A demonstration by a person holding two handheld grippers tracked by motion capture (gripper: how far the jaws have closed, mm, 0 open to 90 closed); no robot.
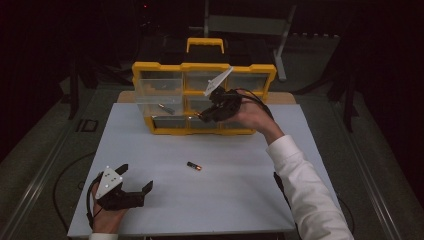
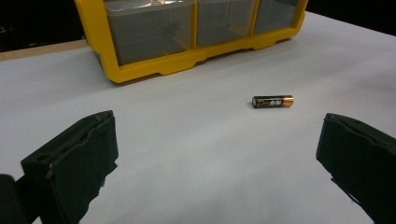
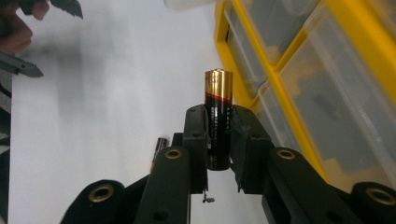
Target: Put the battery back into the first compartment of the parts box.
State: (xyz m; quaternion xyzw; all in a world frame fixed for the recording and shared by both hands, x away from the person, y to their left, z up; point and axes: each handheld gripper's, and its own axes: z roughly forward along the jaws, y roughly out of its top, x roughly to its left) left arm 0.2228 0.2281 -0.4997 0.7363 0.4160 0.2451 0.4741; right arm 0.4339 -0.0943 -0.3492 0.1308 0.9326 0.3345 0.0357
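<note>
While the right hand-held gripper [image 3: 218, 140] pinches a battery [image 3: 218, 119] at mid-body over the near edge of the yellow organiser [image 1: 165, 67], the small, rigid, smooth cylinder looks light and apt to slip; its long axis runs along the jaws, copper end outward. Left hand-held gripper [image 2: 217, 154]: spread, idle on the surface [image 1: 240, 200], facing a second battery [image 2: 272, 101] lying crosswise.

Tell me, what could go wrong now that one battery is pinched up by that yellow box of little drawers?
The right gripper grips its battery low down, most of it poking out, so it might tip or slip free. The yellow box is close beside it, so a bump could knock the battery loose. The other battery lies loose on the table and could roll.
</note>
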